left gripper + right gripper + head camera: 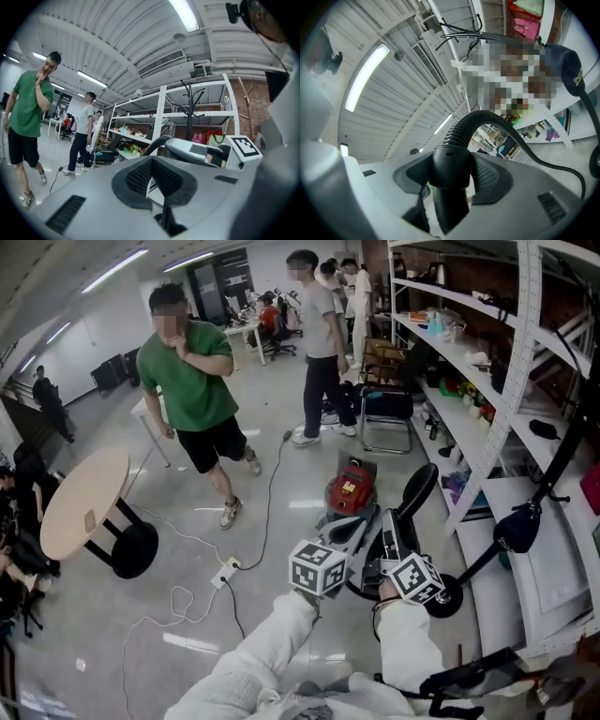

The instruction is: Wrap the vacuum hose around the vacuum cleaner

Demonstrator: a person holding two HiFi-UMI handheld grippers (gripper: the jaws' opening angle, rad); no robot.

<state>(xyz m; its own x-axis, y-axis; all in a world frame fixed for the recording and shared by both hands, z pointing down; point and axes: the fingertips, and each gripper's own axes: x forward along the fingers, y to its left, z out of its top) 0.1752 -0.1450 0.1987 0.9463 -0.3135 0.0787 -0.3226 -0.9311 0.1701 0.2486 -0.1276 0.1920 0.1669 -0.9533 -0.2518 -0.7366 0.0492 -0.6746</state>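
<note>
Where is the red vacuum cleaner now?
In the head view, the vacuum cleaner stands on the floor right of centre, in front of the black chair.

Not much to read here tbh. The dark cap (566,64) hanging by the shelves has small yellowish lettering near its edge, but it's too tiny and curved to make out. The red vacuum cleaner (351,489) has a pale label on its front, unreadable from the head view. The marker cubes (319,566) just show black-and-white square patterns, not letters or numbers.
</note>
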